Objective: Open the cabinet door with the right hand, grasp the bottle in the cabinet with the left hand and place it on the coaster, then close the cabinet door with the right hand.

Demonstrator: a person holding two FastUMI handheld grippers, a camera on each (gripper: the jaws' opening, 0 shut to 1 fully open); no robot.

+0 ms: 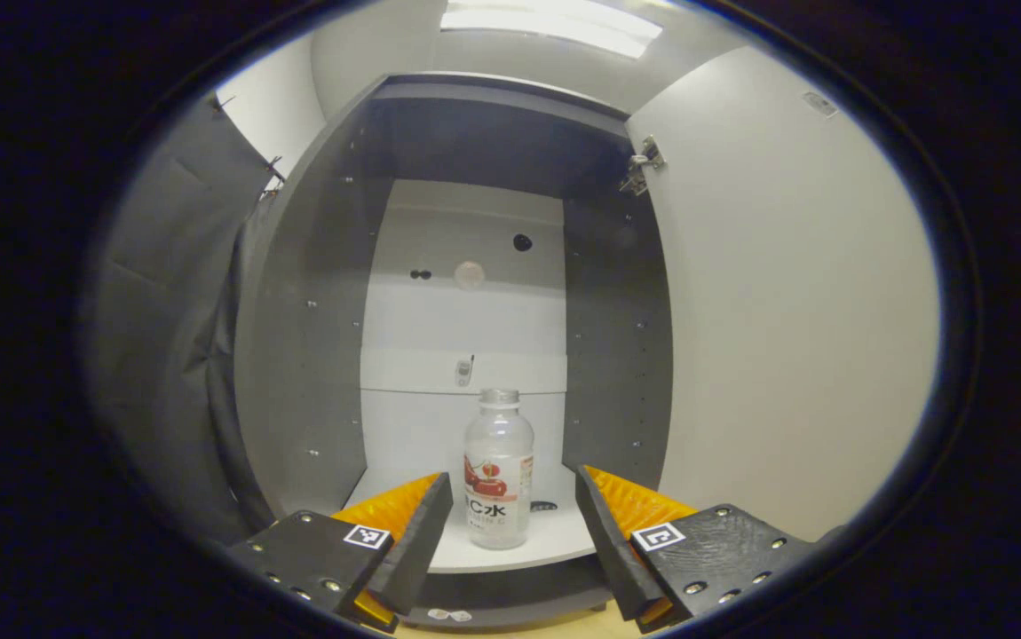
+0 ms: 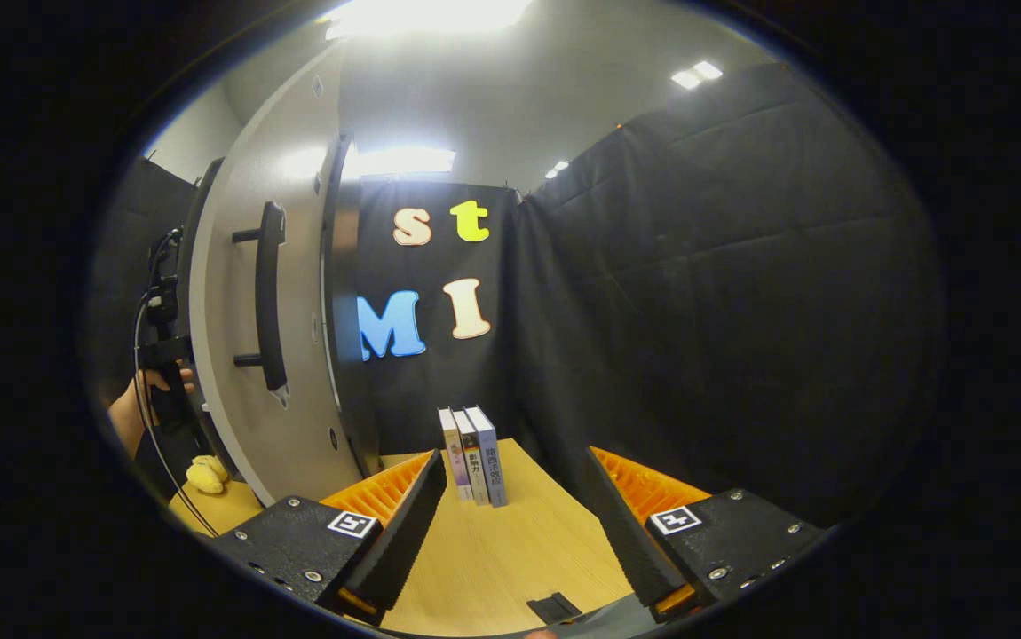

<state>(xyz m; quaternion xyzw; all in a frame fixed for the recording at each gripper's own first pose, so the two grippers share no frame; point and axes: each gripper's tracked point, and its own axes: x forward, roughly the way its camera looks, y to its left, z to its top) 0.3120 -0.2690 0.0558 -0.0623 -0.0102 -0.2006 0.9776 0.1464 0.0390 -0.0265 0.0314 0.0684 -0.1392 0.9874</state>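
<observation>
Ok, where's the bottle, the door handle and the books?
bottle (image 1: pixel 498 475): left gripper view, on its label, standing upright in the cabinet.
door handle (image 2: pixel 272 297): right gripper view, on the middle of the dark bar.
books (image 2: pixel 473 457): right gripper view, on the middle book's spine.

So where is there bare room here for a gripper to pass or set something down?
Inside the cabinet, the shelf is bare on both sides of the bottle, out to the side walls. On the table, the wood in front of the books is free. It is tighter by the open door.
</observation>
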